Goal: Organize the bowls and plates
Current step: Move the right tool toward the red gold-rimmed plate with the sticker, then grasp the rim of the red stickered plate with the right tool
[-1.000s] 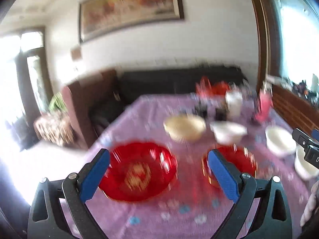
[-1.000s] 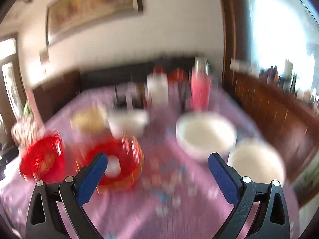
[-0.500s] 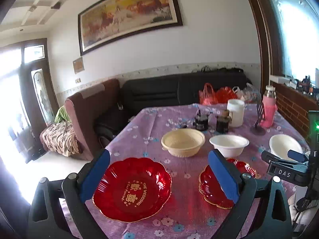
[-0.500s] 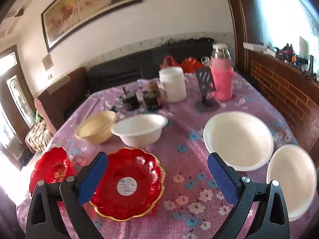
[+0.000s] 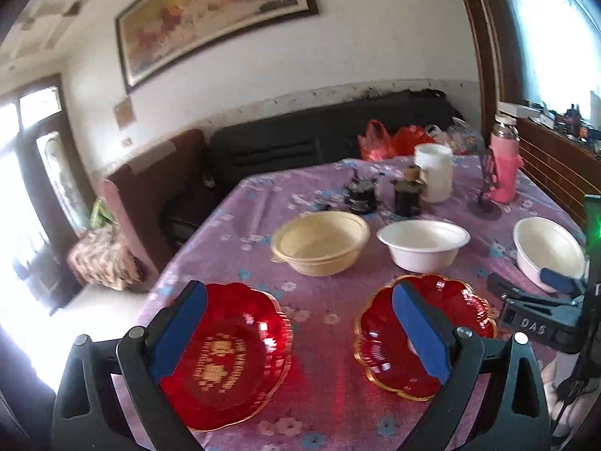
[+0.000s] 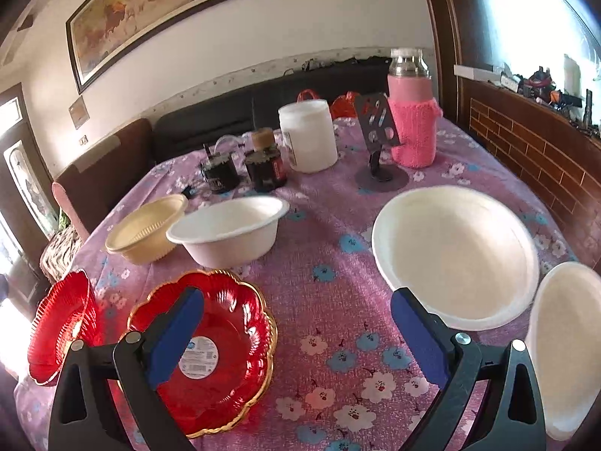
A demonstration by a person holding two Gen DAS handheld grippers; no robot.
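- My left gripper (image 5: 300, 332) hangs above the near edge of the surface (image 5: 330, 312), jaws spread wide with nothing between them; its left pad covers part of the big red plate (image 5: 225, 357), whose gold lettering is too blurred for me to read
- The right pad of that gripper hides the middle of the smaller red plate (image 5: 424, 334), just beside the big one
- My right gripper (image 6: 296, 338) also has its jaws released and empty; one pad overlaps the red plate with the round sticker, the other the rim of the wide white bowl (image 6: 454, 255)
- A second white dish (image 6: 567, 342) at the near right corner is cut off by the frame, so I cannot tell whether it is a bowl or a plate
- Towards the middle of the surface, the cream bowl (image 5: 319, 242) and the small white bowl (image 5: 422, 244) stand side by side, apart
- At the far edge, dark jars (image 6: 240, 169), a white tub (image 6: 308, 135) and a pink-sleeved bottle (image 6: 411, 120); the labels are unreadable
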